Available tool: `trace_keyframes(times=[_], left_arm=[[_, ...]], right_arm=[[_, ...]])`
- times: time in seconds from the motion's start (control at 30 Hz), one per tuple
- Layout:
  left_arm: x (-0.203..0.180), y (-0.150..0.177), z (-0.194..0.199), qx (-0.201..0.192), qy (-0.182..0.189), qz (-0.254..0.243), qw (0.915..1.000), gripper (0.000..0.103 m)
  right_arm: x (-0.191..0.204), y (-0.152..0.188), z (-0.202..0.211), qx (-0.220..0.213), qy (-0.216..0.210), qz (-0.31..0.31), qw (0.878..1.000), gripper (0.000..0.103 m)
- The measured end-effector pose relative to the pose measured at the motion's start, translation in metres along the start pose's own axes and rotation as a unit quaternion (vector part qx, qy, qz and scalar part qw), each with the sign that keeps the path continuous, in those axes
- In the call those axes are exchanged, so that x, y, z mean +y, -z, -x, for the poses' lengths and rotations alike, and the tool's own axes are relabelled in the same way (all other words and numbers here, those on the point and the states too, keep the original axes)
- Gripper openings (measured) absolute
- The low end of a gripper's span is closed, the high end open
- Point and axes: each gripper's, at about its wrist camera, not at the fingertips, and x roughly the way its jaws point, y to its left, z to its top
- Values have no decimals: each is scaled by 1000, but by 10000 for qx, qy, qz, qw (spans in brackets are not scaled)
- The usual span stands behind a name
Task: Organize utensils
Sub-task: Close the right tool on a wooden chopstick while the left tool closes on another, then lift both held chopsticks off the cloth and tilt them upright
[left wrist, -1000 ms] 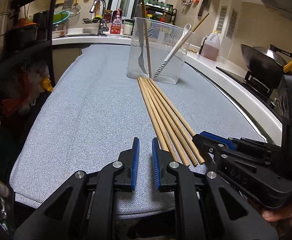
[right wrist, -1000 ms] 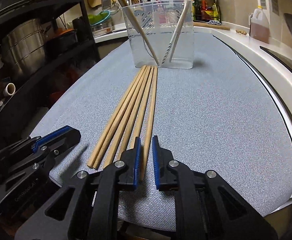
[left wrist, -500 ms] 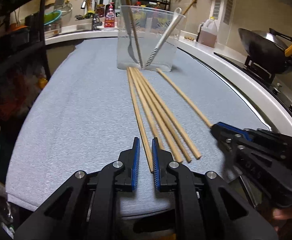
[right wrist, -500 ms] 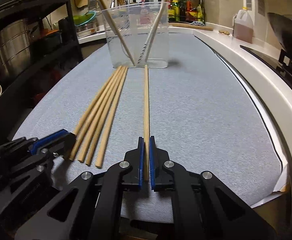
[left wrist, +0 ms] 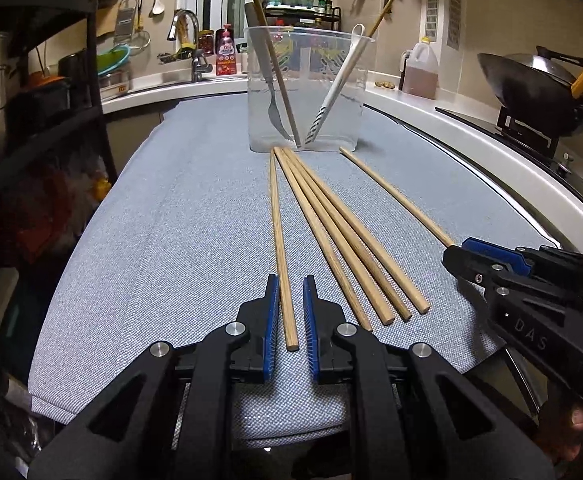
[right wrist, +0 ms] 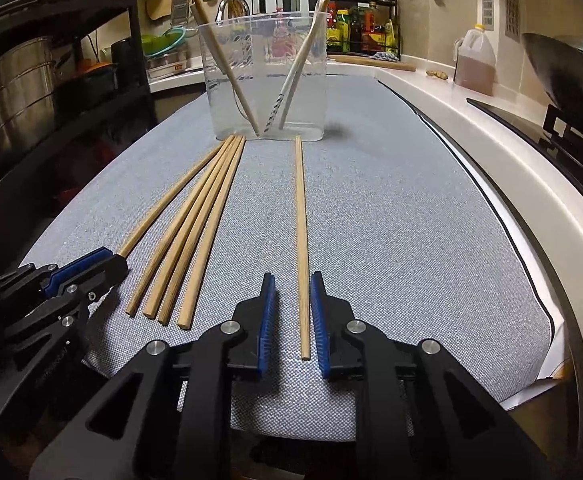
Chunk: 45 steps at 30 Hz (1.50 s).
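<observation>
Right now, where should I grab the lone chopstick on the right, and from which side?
Take its near end, from above, pinching across its width. The chopstick lies flat on the mat, clear of the others on both sides, while its far tip sits close to the cup.

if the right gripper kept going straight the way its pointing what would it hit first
Probably the grey mat, since the right gripper tilts downward. The loose chopstick lies between its open fingers, leading toward the clear container.

Dim kitchen: window [left wrist: 227,4], sink faucet [left wrist: 189,40], dark shelving [left wrist: 51,80], white counter [right wrist: 471,120].
</observation>
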Motion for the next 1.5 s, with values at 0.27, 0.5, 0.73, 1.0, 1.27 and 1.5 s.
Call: trace_keyframes(times=[0.27,0.5,0.73,1.0,1.27,1.5], left_arm=[[9,4,5,-132,-92,36,9999,7],[11,8,8,-217,-99,70,9997,7],[8,5,3,-286,-108,55,9995,7],[4,6,1,-365,-142,-23,9992,7],[4,6,2,-388,-164,-71,9991,7],[3,5,2,-392,-182,-89,9990,7]], right_arm=[[-3,1,2,-79,177,-21,9998,5],[-11,1,2,-76,341,-221,9991,7],[-10,2,1,-103,329,-185,9992,7],[-8,3,1,-144,339,-129,9992,7],[-8,4,1,-177,347,-92,9992,7],[-7,3,1,-184,344,-80,9992,7]])
